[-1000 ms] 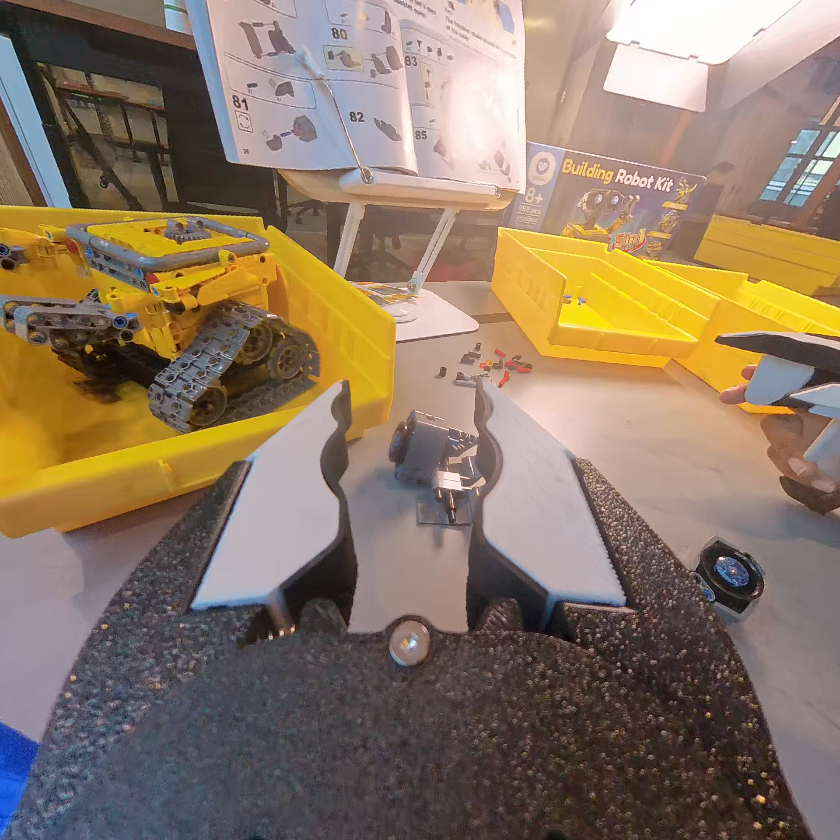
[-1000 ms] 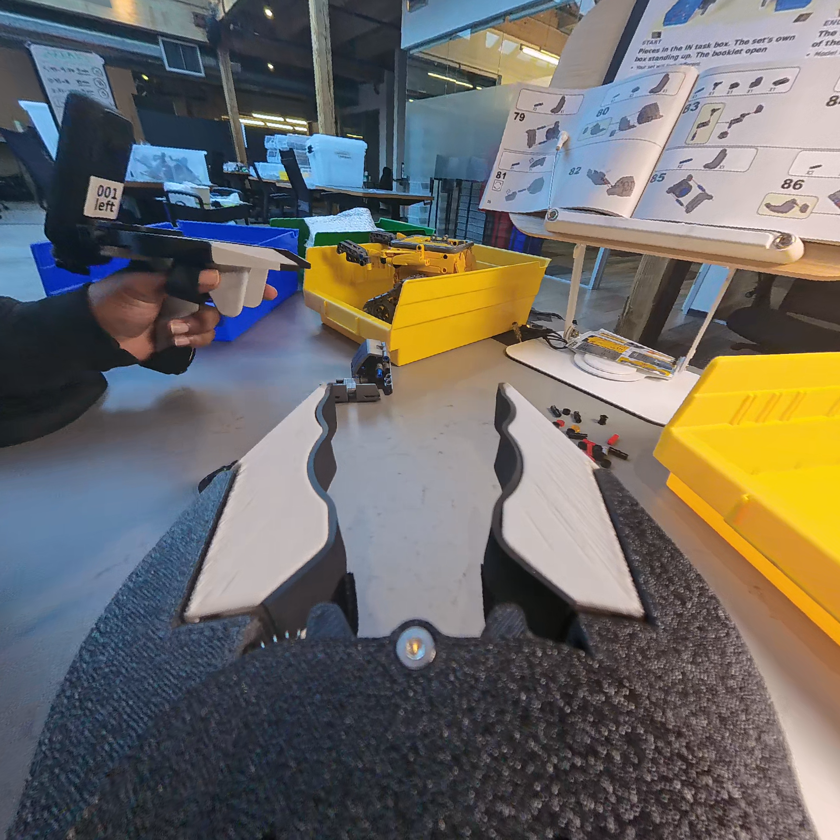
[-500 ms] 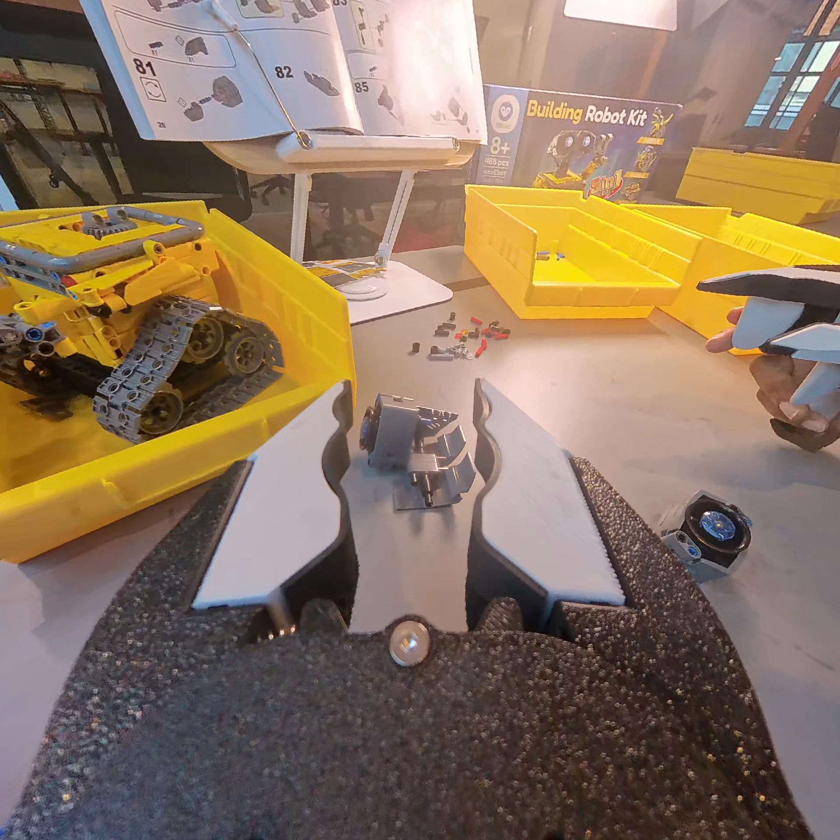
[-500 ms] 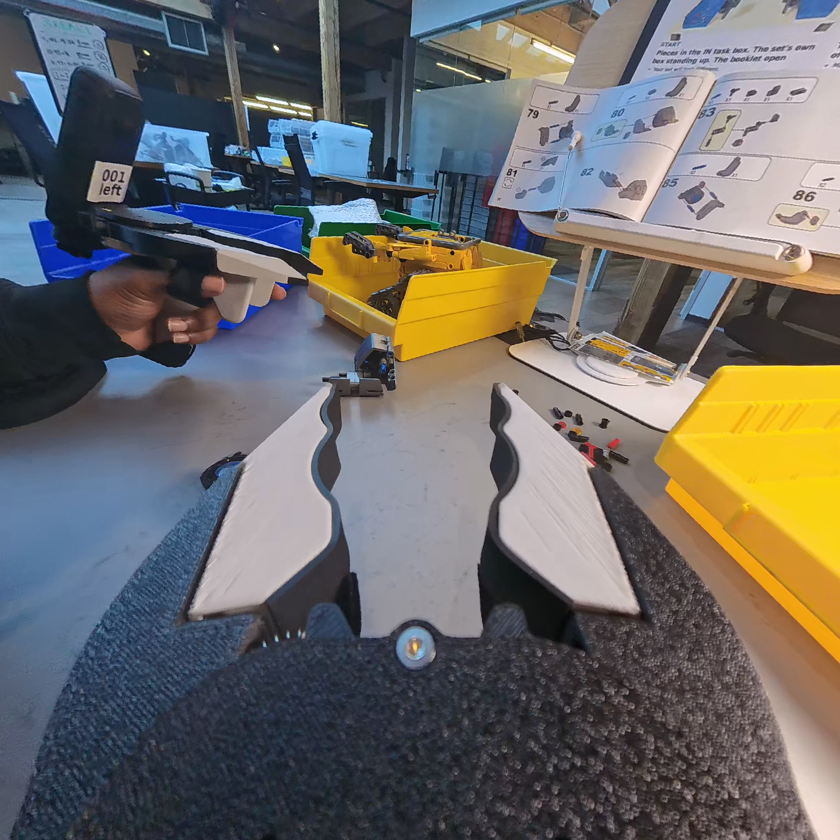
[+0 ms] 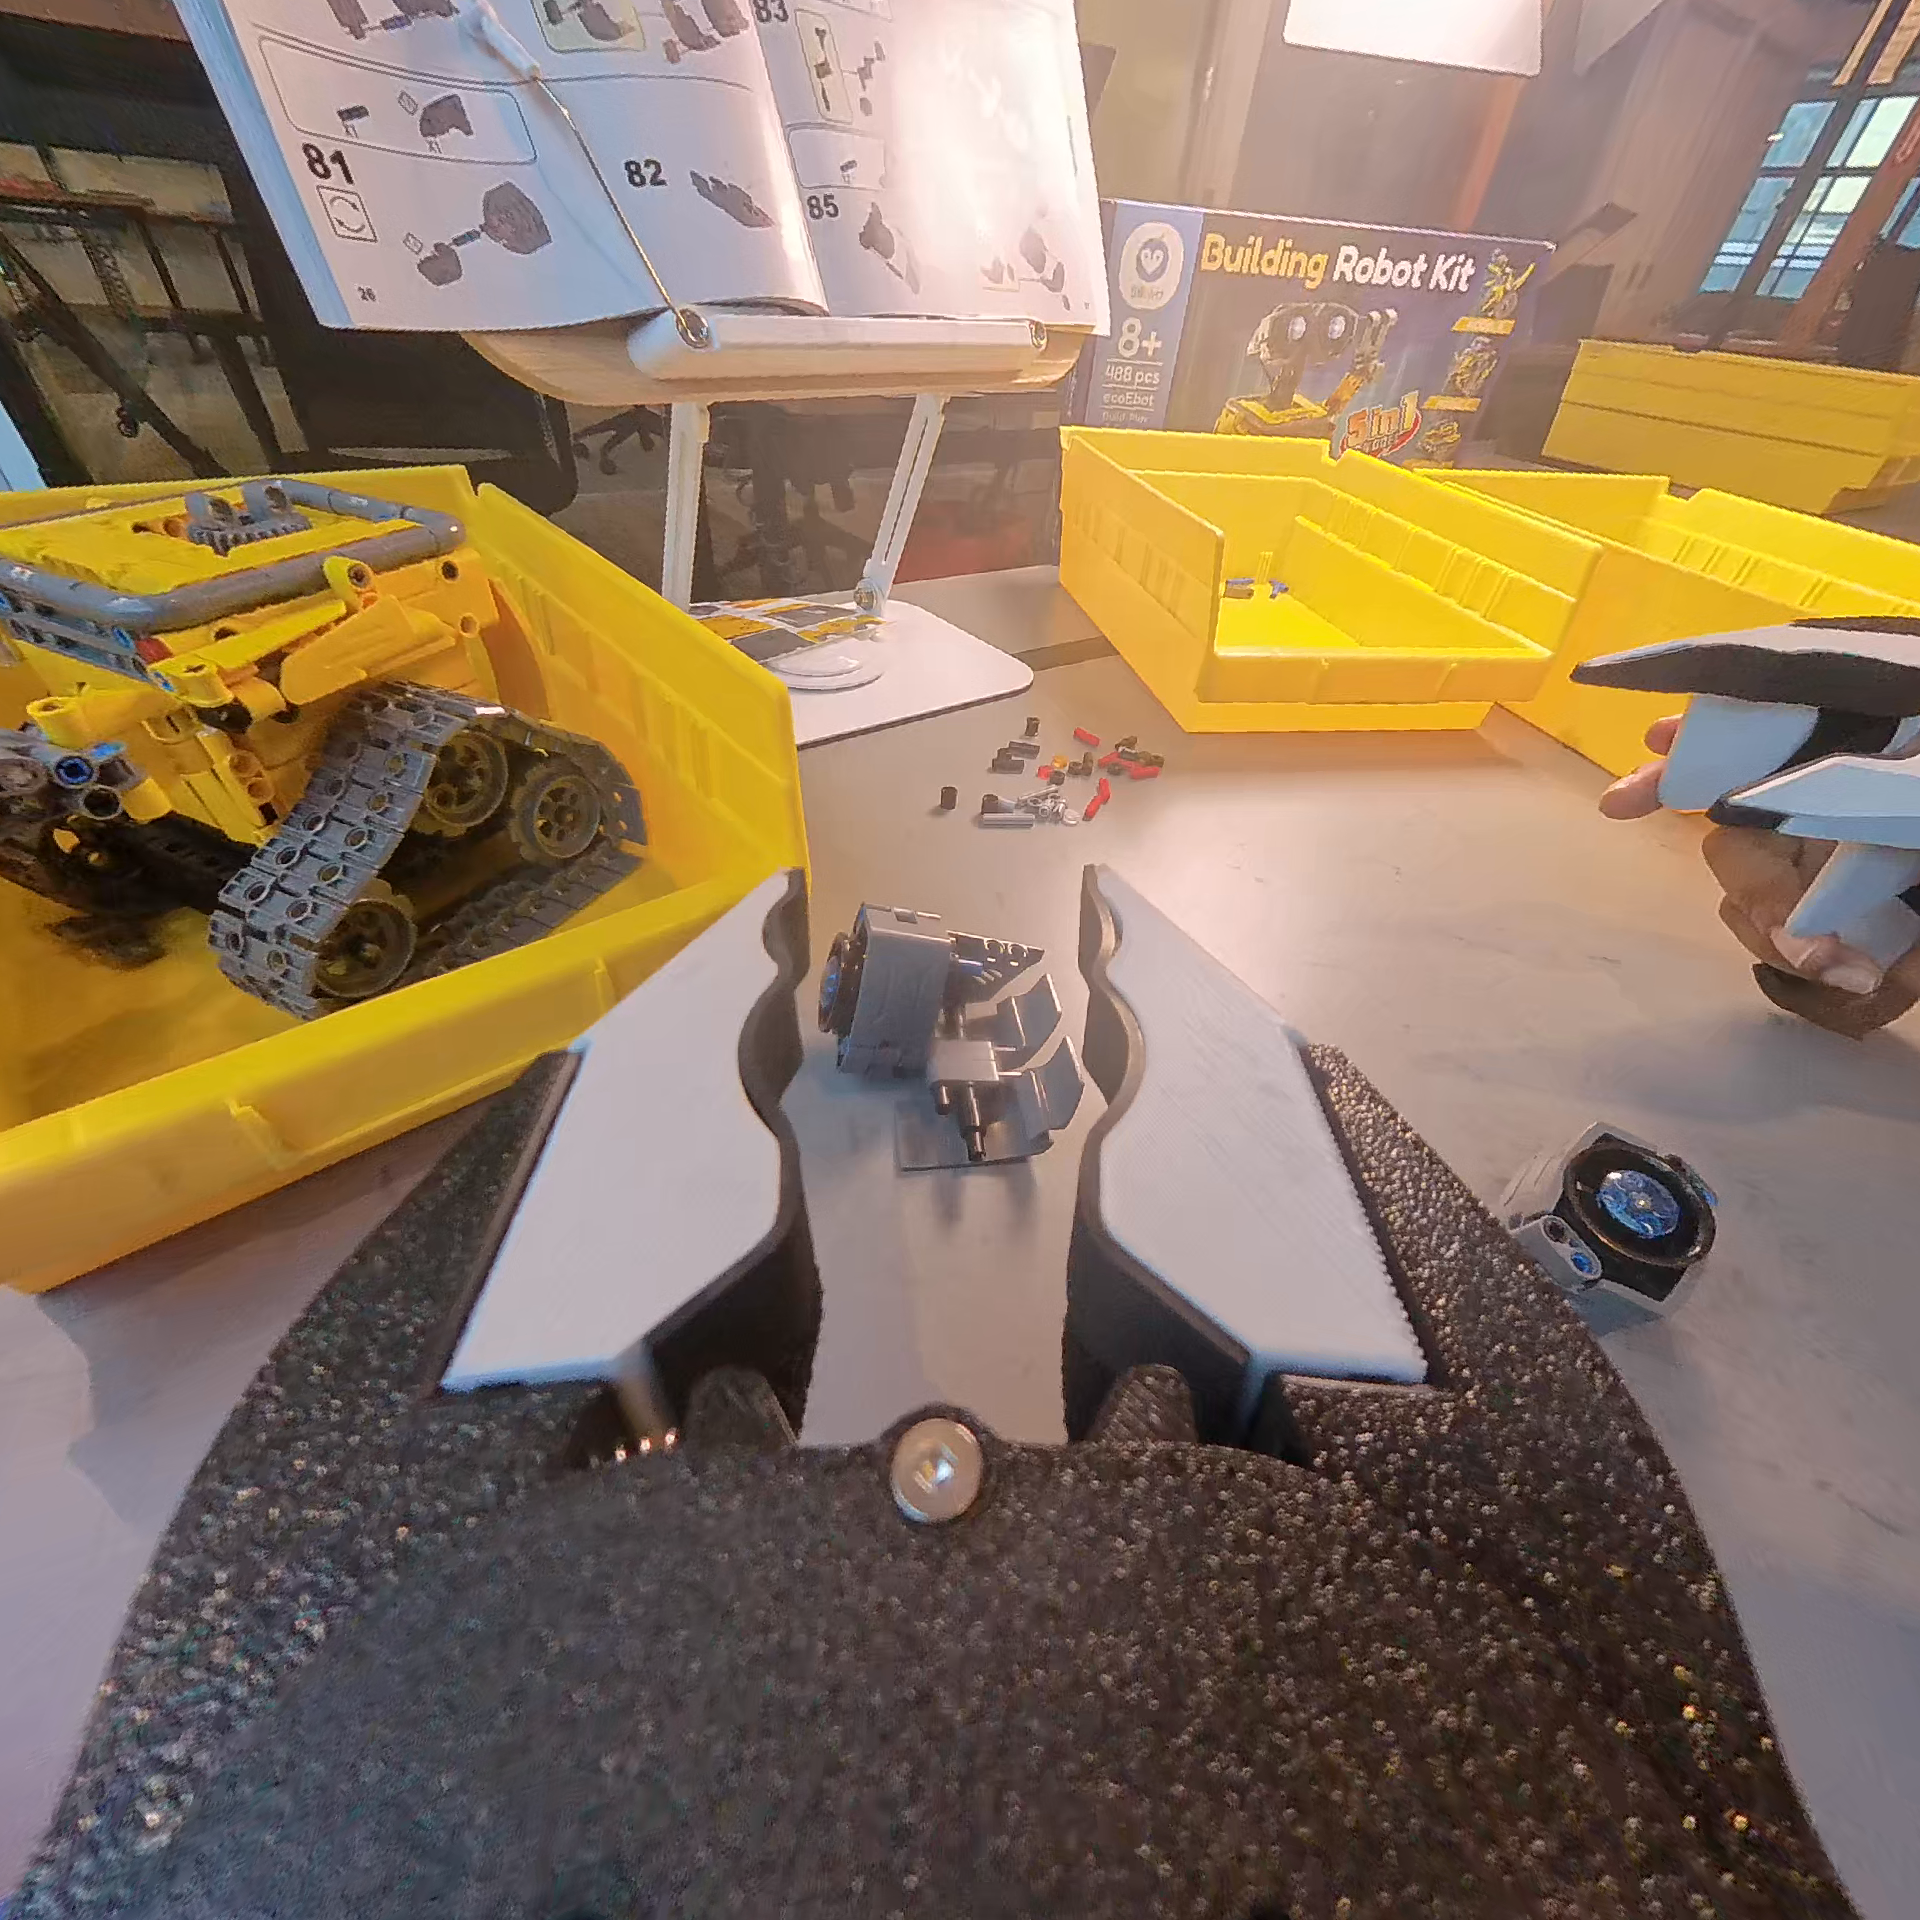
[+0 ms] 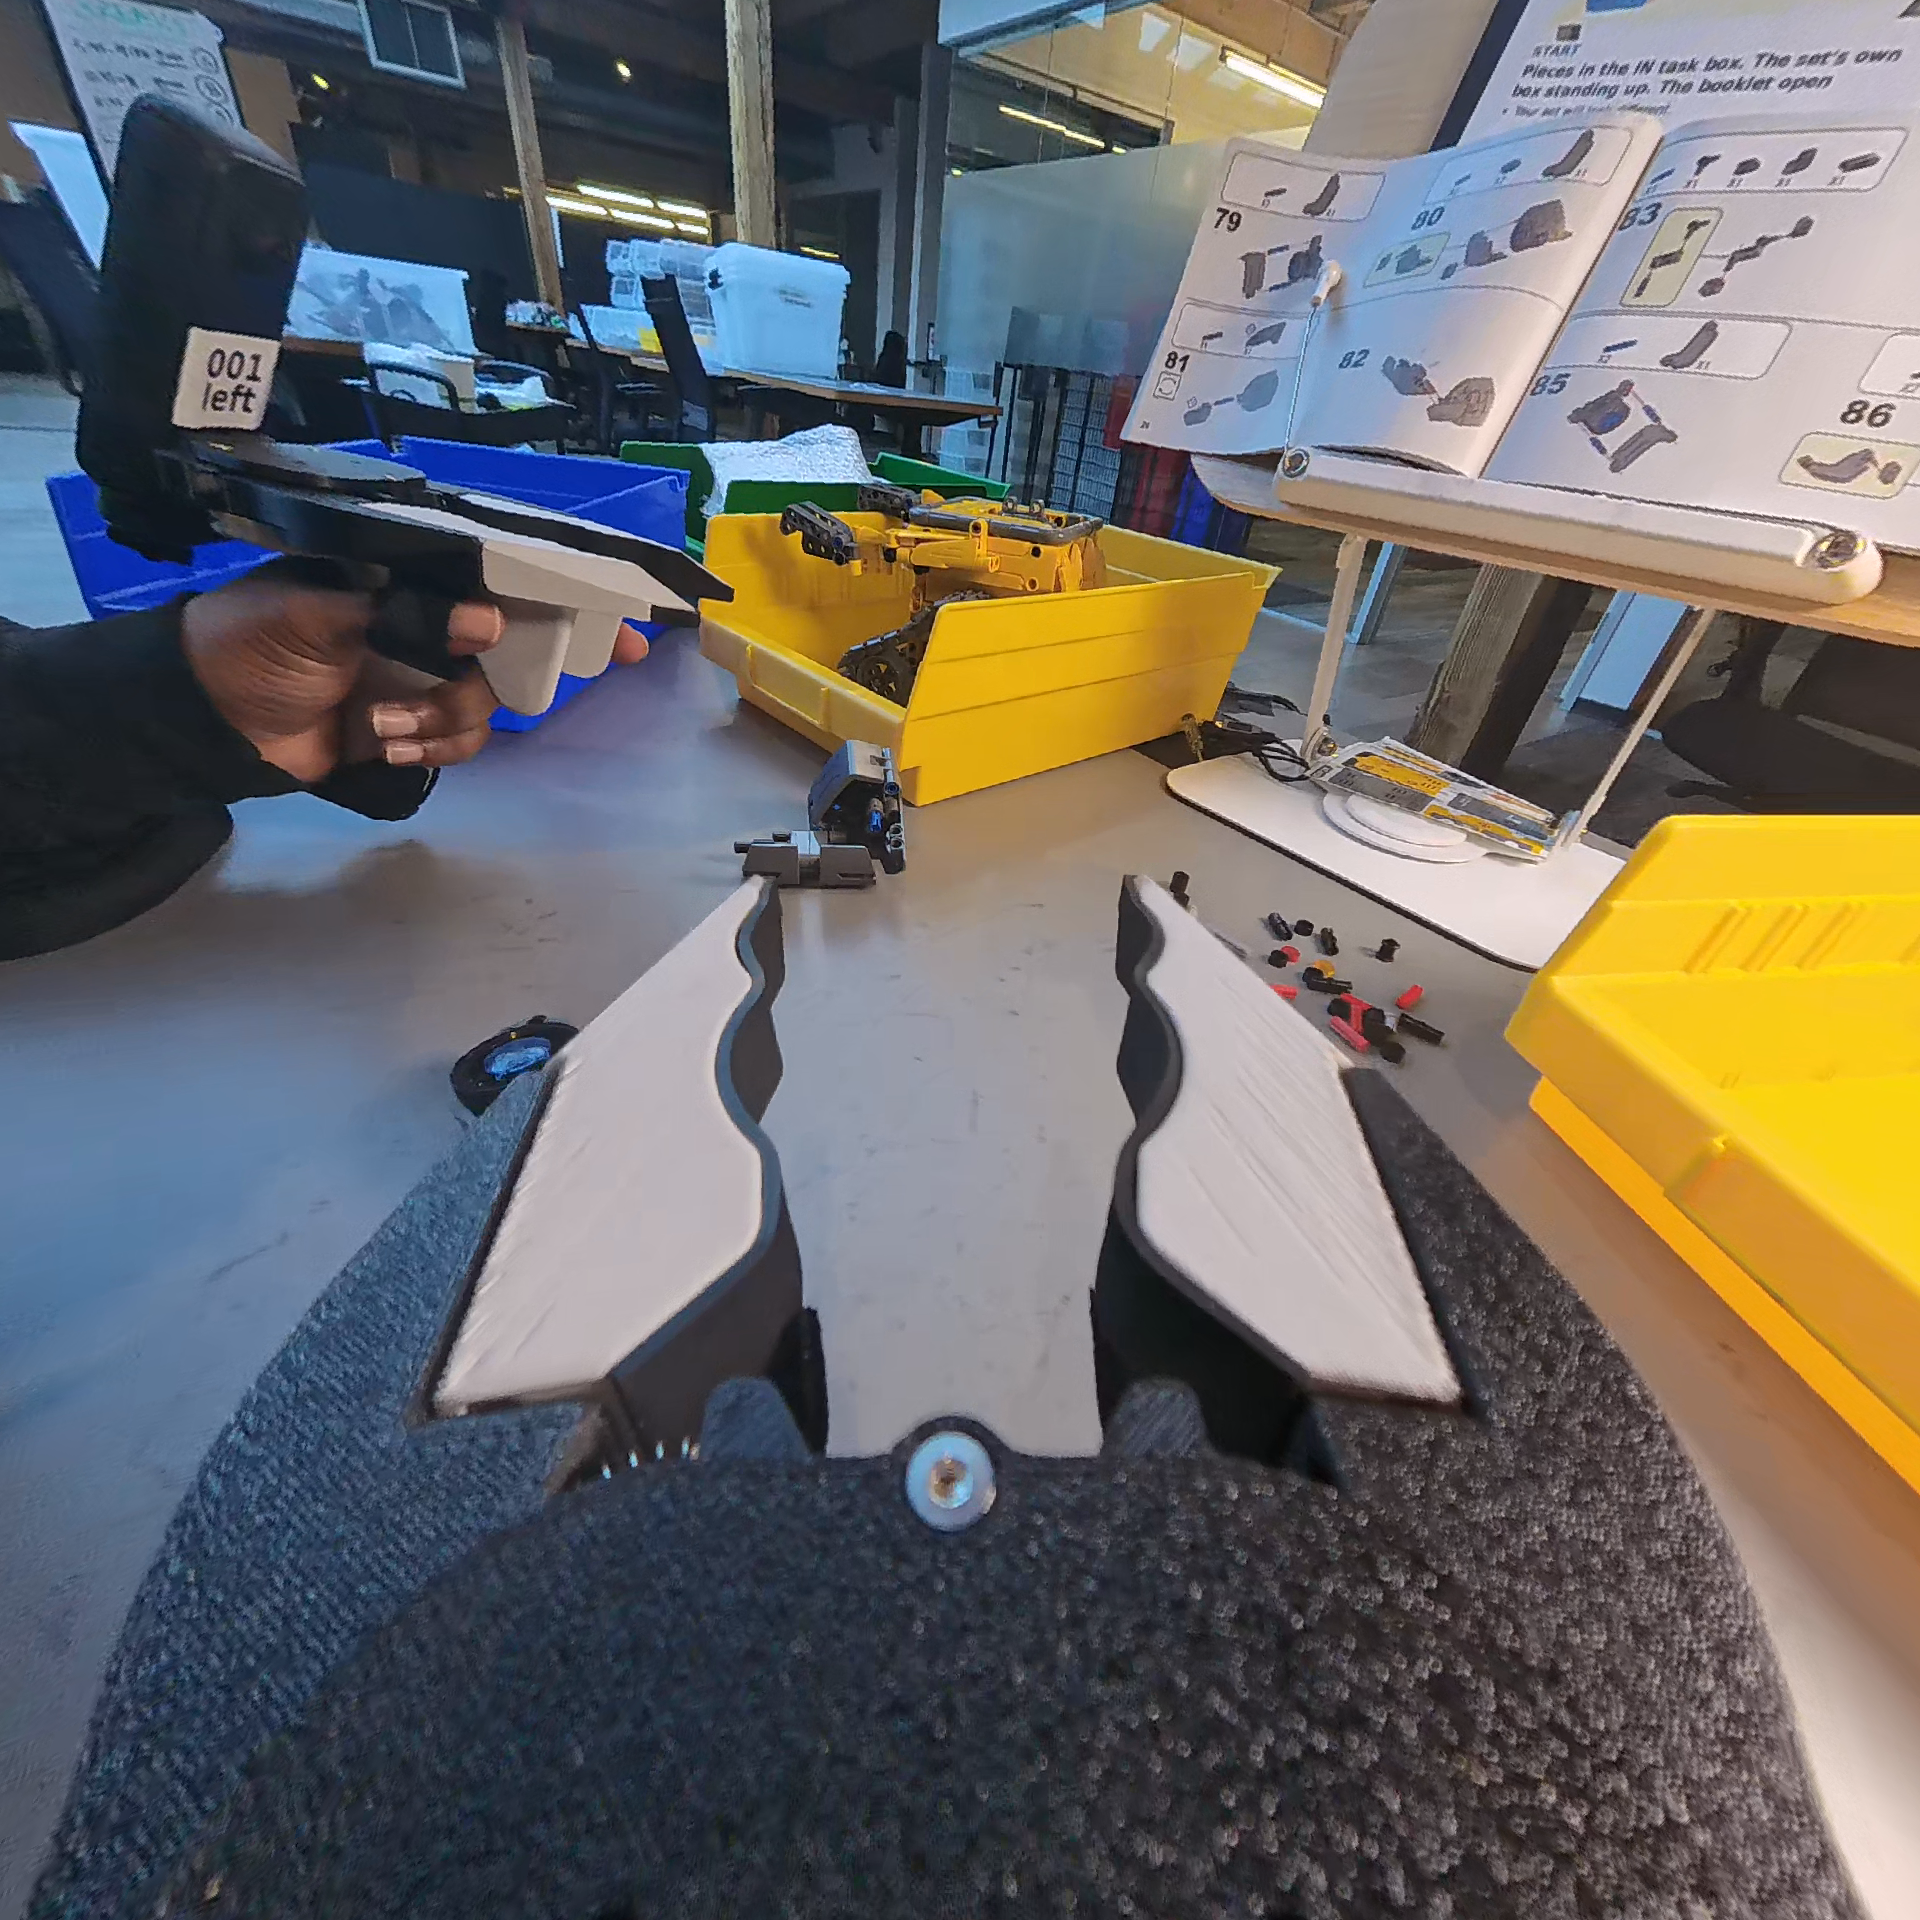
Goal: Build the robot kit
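My left gripper point(image 5: 940, 883) is open and empty. In the left wrist view a grey brick assembly point(image 5: 914, 1008) with a round black end lies on the grey table point(image 5: 1351, 987), framed between the fingertips. The right wrist view shows this gripper point(image 6: 623, 582), held in a hand, hovering above the table and apart from the assembly point(image 6: 842, 821). My right gripper point(image 6: 951, 894) is open and empty, low over the table, its tips just short of the assembly. A black round piece with a blue lens point(image 5: 1621, 1226) lies to the right of the left gripper.
A yellow bin point(image 5: 644, 935) at the left holds a yellow tracked model point(image 5: 312, 748). Small red and black parts point(image 5: 1060, 779) are scattered ahead. Yellow bins point(image 5: 1351, 623) stand at the back right. An open instruction booklet on a white stand point(image 5: 644, 156) and a kit box point(image 5: 1320, 312) stand behind.
My left gripper has moved forward and lower, so the grey assembly now sits between its fingertips. My right gripper has edged forward toward the assembly. Both stay open.
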`<state>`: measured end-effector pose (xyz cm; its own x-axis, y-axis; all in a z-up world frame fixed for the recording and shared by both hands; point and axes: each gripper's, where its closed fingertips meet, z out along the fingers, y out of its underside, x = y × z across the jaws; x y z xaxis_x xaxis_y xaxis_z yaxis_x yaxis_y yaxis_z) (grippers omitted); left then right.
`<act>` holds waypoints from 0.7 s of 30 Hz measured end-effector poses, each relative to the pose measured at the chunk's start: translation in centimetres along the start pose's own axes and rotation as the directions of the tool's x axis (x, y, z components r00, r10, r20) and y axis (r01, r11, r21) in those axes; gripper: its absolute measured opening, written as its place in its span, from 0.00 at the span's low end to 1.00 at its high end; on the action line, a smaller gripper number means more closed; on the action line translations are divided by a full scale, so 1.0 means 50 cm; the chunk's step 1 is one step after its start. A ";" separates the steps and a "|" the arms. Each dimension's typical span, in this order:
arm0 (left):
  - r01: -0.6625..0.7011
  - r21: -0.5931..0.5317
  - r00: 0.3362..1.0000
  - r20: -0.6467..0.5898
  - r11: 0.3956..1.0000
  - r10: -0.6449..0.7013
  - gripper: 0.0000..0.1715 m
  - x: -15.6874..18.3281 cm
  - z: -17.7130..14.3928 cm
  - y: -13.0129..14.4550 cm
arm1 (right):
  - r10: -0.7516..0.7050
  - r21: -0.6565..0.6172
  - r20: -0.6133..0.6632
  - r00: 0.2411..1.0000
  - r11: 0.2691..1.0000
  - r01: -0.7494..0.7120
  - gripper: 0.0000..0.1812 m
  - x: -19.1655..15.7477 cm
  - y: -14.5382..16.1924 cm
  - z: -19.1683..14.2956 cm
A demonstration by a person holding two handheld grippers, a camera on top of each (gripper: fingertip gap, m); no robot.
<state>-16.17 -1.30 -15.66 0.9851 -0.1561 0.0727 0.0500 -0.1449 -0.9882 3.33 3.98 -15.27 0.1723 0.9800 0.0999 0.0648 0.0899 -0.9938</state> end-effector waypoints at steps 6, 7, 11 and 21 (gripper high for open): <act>0.001 -0.006 1.000 -0.004 1.000 -0.001 0.30 0.004 0.003 0.004 | -0.001 0.009 -0.002 1.000 1.000 0.001 0.34 0.001 -0.005 -0.002; 0.001 -0.006 1.000 -0.004 1.000 -0.001 0.30 0.005 0.003 0.004 | -0.001 0.011 -0.002 1.000 1.000 0.001 0.34 0.001 -0.006 -0.003; -0.006 -0.001 1.000 -0.010 1.000 0.006 0.34 0.008 0.002 0.002 | 0.002 0.014 -0.003 1.000 1.000 -0.002 0.34 0.002 -0.007 -0.003; -0.002 0.030 1.000 0.020 1.000 0.002 0.29 -0.011 0.006 -0.014 | 0.020 0.014 0.006 1.000 1.000 -0.020 0.34 0.000 -0.004 -0.001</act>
<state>-16.71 -0.82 -15.05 0.9883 -0.1365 0.0683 0.0525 -0.1157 -0.9919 3.39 3.95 -15.04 0.1680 0.9826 0.0795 0.0478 0.0724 -0.9962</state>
